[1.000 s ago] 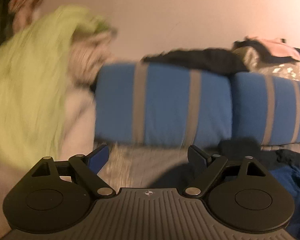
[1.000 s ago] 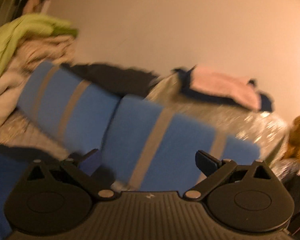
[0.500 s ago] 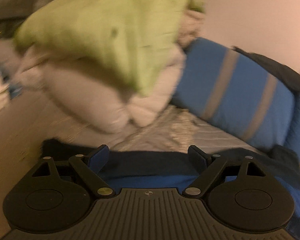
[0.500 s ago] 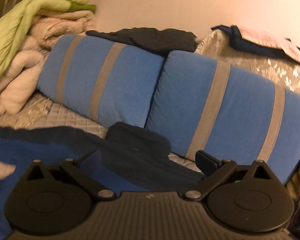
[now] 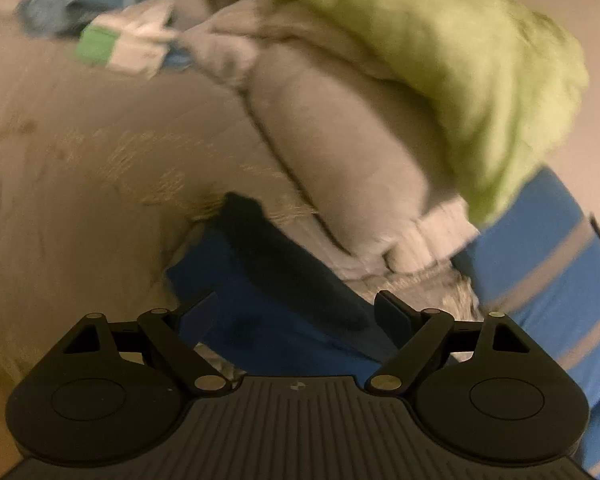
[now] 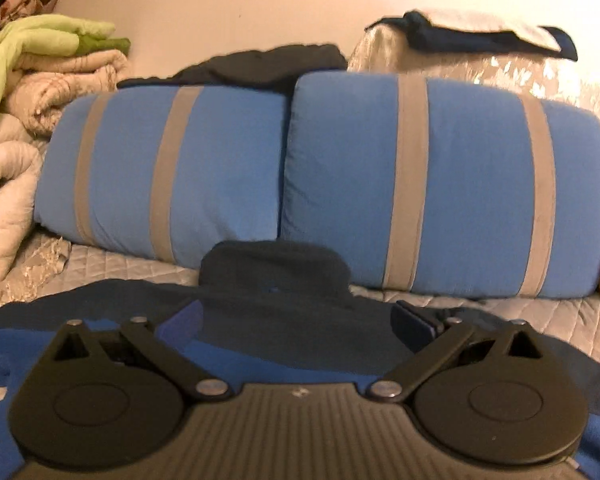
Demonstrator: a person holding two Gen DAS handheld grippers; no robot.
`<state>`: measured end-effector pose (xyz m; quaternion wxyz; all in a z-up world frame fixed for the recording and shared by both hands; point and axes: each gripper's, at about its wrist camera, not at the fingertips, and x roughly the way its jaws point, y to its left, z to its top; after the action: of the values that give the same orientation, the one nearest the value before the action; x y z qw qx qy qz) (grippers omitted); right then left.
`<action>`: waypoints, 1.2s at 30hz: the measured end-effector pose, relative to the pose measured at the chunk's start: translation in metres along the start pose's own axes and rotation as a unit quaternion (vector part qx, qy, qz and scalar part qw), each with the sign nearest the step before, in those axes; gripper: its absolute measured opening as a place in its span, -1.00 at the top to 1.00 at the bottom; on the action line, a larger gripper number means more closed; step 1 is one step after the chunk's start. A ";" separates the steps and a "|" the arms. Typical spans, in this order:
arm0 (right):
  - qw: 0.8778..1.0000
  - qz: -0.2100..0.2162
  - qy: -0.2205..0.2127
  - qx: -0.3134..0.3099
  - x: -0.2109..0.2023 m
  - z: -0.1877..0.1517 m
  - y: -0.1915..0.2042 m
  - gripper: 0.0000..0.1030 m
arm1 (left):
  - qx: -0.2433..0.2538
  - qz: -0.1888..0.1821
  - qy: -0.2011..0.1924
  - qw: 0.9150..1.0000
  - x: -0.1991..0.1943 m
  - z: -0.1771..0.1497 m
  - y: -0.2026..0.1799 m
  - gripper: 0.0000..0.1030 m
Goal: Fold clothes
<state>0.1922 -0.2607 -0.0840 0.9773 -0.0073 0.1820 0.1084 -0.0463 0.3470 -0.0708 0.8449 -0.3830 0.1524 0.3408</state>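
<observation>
I have both grippers low over the blue garment (image 6: 260, 356), which lies spread on the quilted bed (image 6: 540, 320) in front of the two striped blue pillows (image 6: 440, 184). My left gripper (image 5: 296, 312) has swung hard to the left over the last second: a second ago it looked straight at the pillows, and now it looks down along the garment's left side, where a dark sleeve or edge (image 5: 260, 236) runs out toward the pale bedding pile (image 5: 340, 148) under the green blanket (image 5: 460, 40). The view is smeared, so I take it the gripper is mid-swing. My right gripper (image 6: 296, 320) has tipped down and steadied; the dark collar (image 6: 274, 268) sits just ahead of it, square in view.

Both grippers stand spread wide with nothing between the fingers.

What this means (as far as I can judge): each tool is now lined up on a part of the garment rather than on the room. The cloth looks flat and unfolded where I can see it, but much of it is hidden beneath the grippers, so I cannot tell how far the folding stands.
</observation>
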 end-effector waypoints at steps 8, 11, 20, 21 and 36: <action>1.000 0.021 -0.001 -0.021 -0.004 0.001 0.007 -1.00 | -0.104 0.023 0.016 0.994 0.027 -0.004 0.040 -0.29; 0.999 0.024 0.010 -0.025 -0.009 0.010 0.009 -1.00 | -0.114 0.021 0.018 0.993 0.035 -0.007 0.051 -0.28; 0.997 0.046 0.031 -0.046 -0.043 0.044 0.020 -1.00 | -0.138 0.039 0.032 0.989 0.049 0.003 0.066 0.73; 0.997 0.049 0.030 -0.052 -0.047 0.045 0.021 -1.00 | -0.125 0.037 0.029 0.991 0.045 0.006 0.060 0.76; 0.996 0.043 0.074 0.025 -0.012 -0.006 0.015 -1.00 | 0.132 -0.037 -0.042 0.990 -0.037 0.019 -0.078 0.79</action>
<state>0.1763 -0.2492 -0.0854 0.9556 0.0169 0.2561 0.1449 -0.0185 0.3073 0.0033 0.9057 -0.2588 0.1467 0.3020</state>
